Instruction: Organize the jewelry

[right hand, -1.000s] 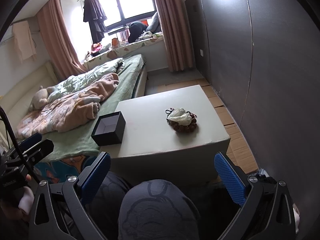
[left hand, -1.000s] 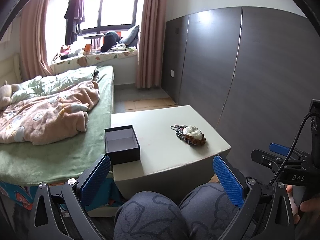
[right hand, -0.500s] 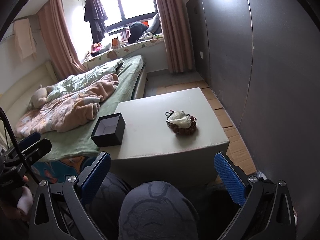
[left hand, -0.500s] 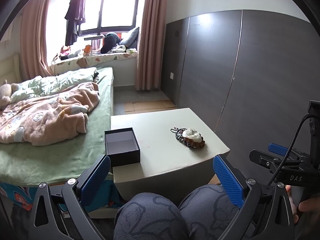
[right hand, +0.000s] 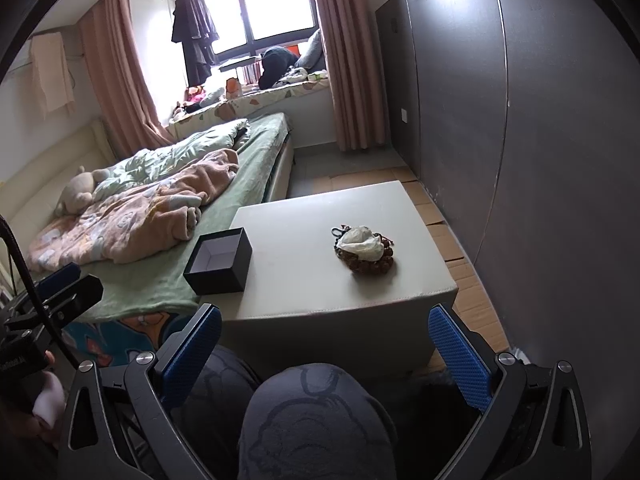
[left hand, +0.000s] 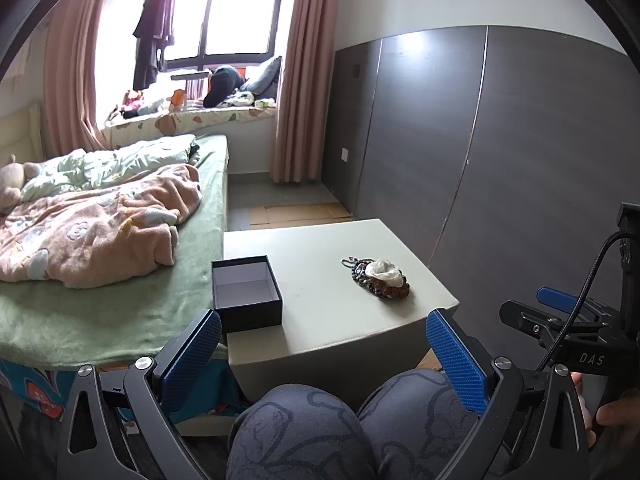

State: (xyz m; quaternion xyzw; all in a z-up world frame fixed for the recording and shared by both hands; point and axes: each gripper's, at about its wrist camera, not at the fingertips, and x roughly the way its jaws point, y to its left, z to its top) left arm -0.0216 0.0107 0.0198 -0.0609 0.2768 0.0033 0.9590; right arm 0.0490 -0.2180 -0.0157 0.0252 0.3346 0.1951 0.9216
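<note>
Left gripper [left hand: 322, 354]: you hold it low over your knees [left hand: 352, 420], jaws spread wide, nothing between the blue pads [left hand: 194, 354].
Right gripper [right hand: 324, 354]: you hold it likewise above your lap, jaws wide apart and empty; its body also shows at the right edge of the left wrist view.
Table [left hand: 320, 320]: pale, square-topped, directly ahead of both tools, set against the side of the bed [left hand: 80, 312].
Black box [left hand: 246, 292]: open, no lid on it, pale lining visible with nothing seen in it; it sits at the near left corner of the table, next to the bed edge.
Jewelry pile [left hand: 378, 280]: dark and reddish-brown bead strands heaped together on the right half of the table, well apart from the box.
White item [right hand: 362, 242]: crumpled, resting on top of the beads; you cannot tell from either view whether it is cloth or plastic.
Contact: neither tool touches the box or the beads.
</note>
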